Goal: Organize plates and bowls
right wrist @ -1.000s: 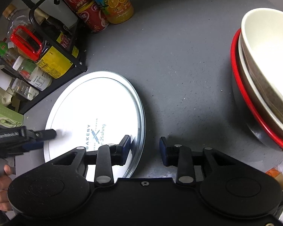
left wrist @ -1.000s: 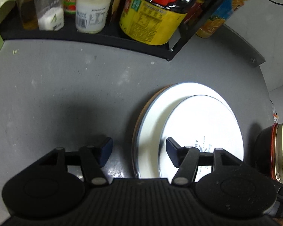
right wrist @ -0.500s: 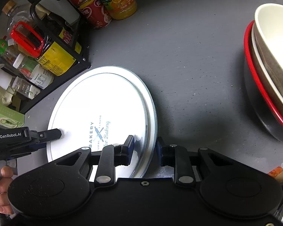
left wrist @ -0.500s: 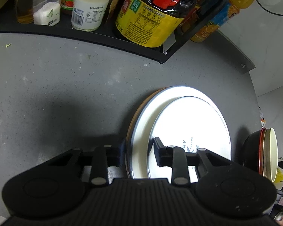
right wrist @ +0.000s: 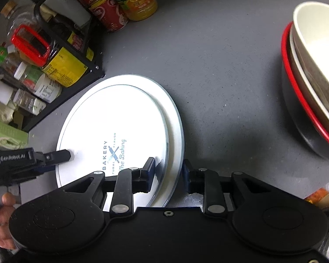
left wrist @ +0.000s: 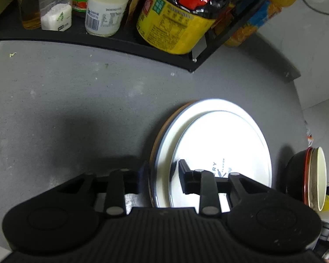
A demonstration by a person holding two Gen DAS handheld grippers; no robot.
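The plate stack [right wrist: 120, 118] is lying on the grey table [right wrist: 219, 65], with nested bowls [right wrist: 313, 70] well apart to its right. Both grippers are straddling opposite rims (jaws narrow, contact unclear): the left gripper [left wrist: 162, 175] and the right gripper [right wrist: 168, 171].

stacked white plates [right wrist: 120, 118], nested bowls [right wrist: 313, 70]

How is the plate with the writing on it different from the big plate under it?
The printed plate is smaller and lies on top; the plain white plate is wider, its rim showing around one side. The printed plate carries blue "Bakery" lettering, while the plain white plate shows none. Only the wider plate's edge sits between the jaws of the right gripper. Both are round, white and flat, stacked on the grey table.
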